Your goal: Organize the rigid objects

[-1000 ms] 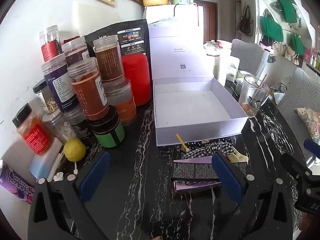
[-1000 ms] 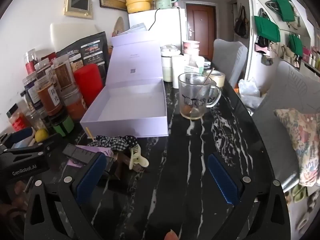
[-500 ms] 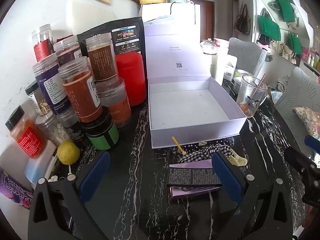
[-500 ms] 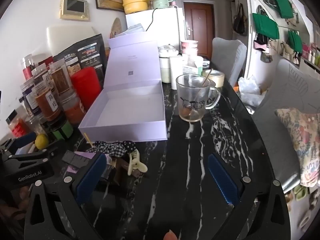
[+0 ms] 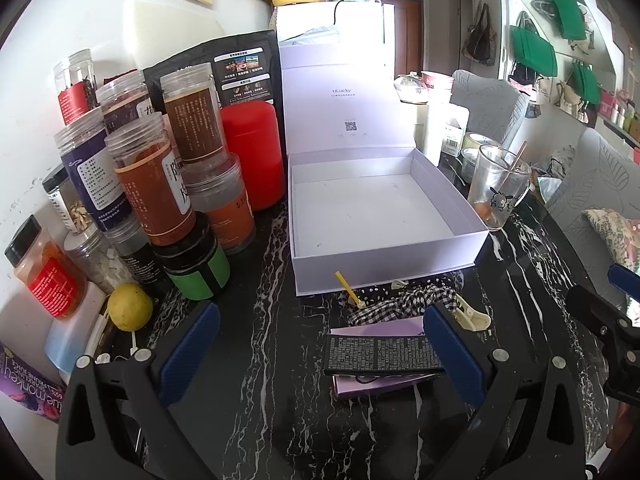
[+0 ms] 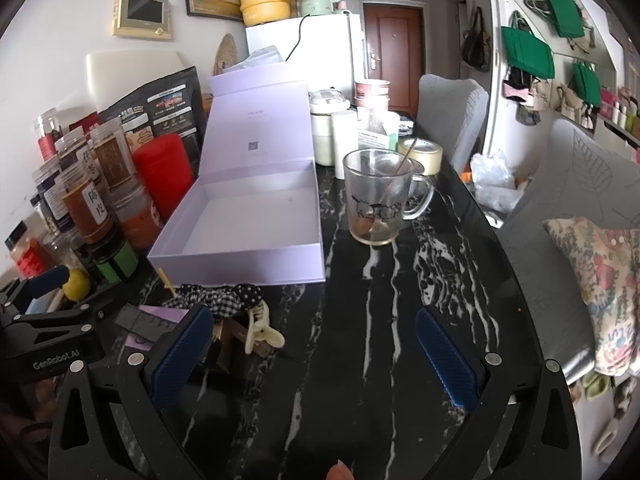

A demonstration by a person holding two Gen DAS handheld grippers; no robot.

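Note:
An open lilac box (image 5: 372,216) with its lid upright sits on the black marble table (image 5: 264,360); it holds nothing. In front of it lie a black printed card on a purple packet (image 5: 380,356), a checked hair tie (image 5: 404,304), a cream hair clip (image 5: 472,316) and a yellow stick (image 5: 346,286). My left gripper (image 5: 320,352) is open, low over the table, its right finger beside the black card. My right gripper (image 6: 316,352) is open over bare table, with the hair clip (image 6: 260,330) and hair tie (image 6: 224,296) near its left finger.
Stacked jars (image 5: 152,188), a red canister (image 5: 252,156) and a lemon (image 5: 130,306) crowd the left wall. A glass mug (image 6: 376,200) with a stick stands right of the box (image 6: 248,220). Tape roll (image 6: 422,152), cups and a grey chair (image 6: 456,116) lie behind.
Both grippers have drawn back and risen slightly, so the box and clutter sit a little farther off. Both stay open; nothing on the table has moved.

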